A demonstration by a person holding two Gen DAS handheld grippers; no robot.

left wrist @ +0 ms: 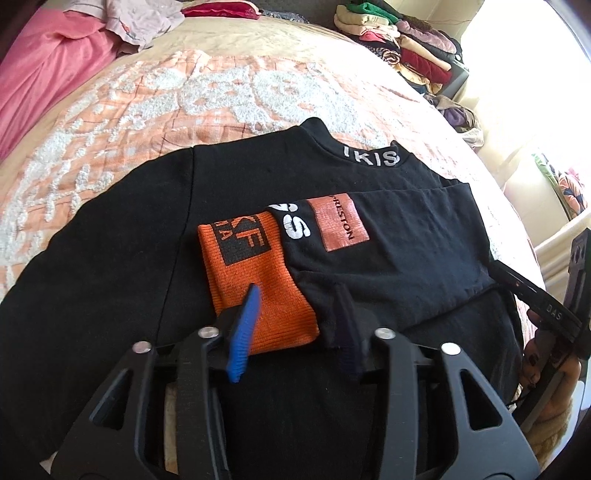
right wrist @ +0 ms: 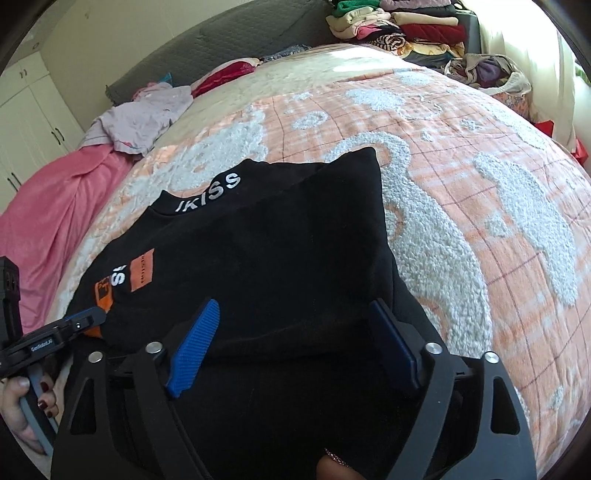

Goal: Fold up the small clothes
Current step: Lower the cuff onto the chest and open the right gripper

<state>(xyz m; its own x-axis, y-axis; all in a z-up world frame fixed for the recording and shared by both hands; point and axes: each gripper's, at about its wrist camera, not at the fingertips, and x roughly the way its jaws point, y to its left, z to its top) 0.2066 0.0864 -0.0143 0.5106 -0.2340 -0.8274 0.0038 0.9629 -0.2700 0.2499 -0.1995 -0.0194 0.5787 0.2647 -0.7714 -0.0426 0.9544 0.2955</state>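
A small black sweatshirt (left wrist: 122, 236) with white "IKISS" lettering on the collar lies on the bed. Its right sleeve, ending in an orange cuff (left wrist: 258, 284), is folded across the chest. My left gripper (left wrist: 295, 291) is open just above the cuff, its blue fingers (left wrist: 245, 332) astride the cuff's end. My right gripper (right wrist: 295, 314) is open over the folded right side of the sweatshirt (right wrist: 295, 240), near its lower edge. The left gripper also shows in the right wrist view (right wrist: 86, 319), at the cuff.
The bed is covered by an orange and white fluffy bedspread (right wrist: 461, 184). A pink blanket (left wrist: 48, 66) and a lilac garment (right wrist: 144, 114) lie at the far left. A pile of folded clothes (right wrist: 406, 29) stands at the far right corner.
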